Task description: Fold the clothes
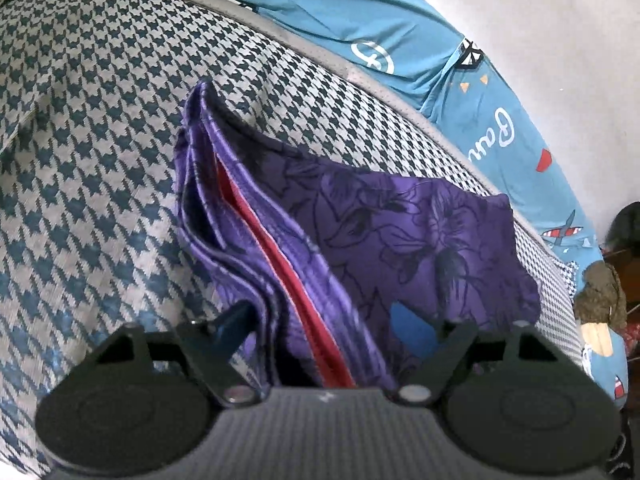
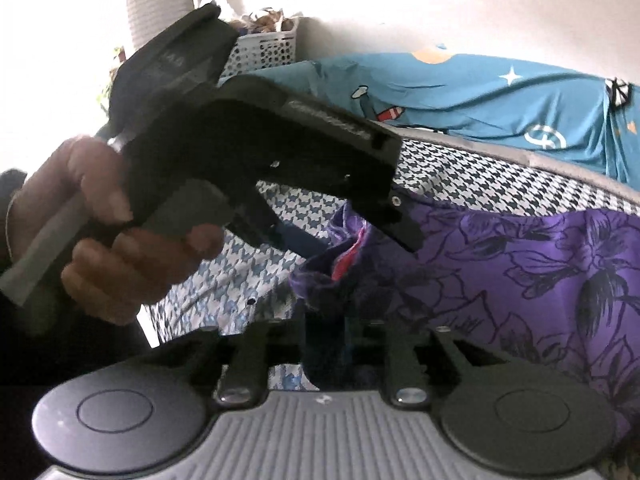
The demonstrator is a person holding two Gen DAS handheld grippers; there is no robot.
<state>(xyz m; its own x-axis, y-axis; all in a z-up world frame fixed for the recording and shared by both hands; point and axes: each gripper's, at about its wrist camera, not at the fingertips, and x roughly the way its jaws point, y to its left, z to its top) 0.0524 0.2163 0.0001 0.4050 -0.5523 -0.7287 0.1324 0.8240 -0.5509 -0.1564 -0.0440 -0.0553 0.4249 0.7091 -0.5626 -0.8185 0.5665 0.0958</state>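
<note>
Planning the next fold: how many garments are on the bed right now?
1: the purple floral garment on the houndstooth cover, held by both the left gripper and the right gripper. Others may lie outside view.

A purple garment (image 1: 400, 232) printed with dark outlined flowers is folded into several stacked layers and held up off a bed covered in blue-and-white houndstooth fabric. Along its left side the folded edges show as lighter purple bands running side by side, with a narrow red strip (image 1: 296, 292) between them from the upper left toward the lower middle. The floral face spreads to the right and droops, its right edge hanging loose above the bed. In the right wrist view the same garment (image 2: 540, 264) fills the right half, with a bunched corner and a glimpse of red at its left end.
</note>
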